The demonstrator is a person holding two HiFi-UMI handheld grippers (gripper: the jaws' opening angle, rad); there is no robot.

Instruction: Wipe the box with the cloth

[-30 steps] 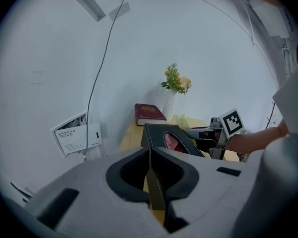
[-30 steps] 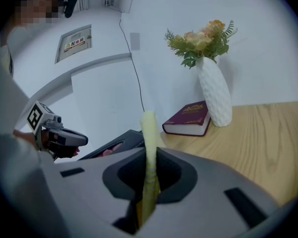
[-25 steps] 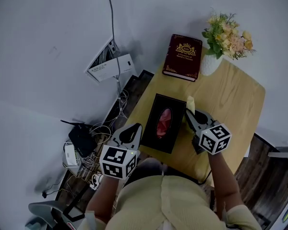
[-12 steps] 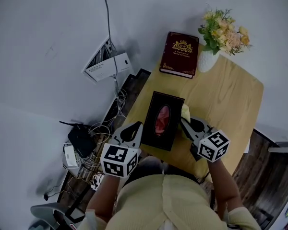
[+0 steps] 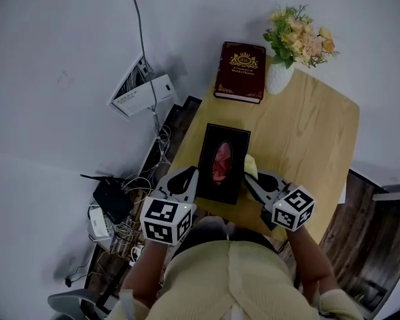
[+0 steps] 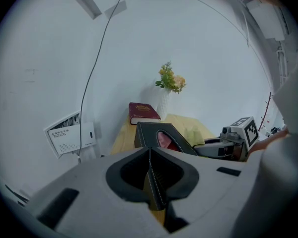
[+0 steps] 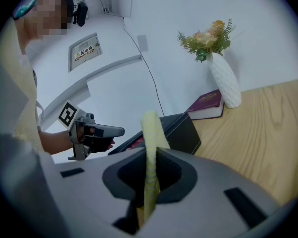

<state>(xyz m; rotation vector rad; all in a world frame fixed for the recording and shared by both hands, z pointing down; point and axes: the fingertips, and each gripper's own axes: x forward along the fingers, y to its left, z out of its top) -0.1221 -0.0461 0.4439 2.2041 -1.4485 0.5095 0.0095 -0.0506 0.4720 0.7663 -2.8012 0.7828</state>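
Left tool (image 5: 185,176) pinches box (image 5: 235,182) corner | right tool (image 5: 251,180) clamps cloth (image 5: 251,165) | press cloth flat along right side, steadying box

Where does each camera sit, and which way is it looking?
Head view: on the person's head, looking down at table, box, both grippers, arms.
Left gripper view: on the left gripper, facing the wall along jaws shut on the box; right gripper shows.
Right gripper view: on the right gripper, along jaws holding the cloth; left gripper, hand show.
Both gripper views share box, book, flowers.
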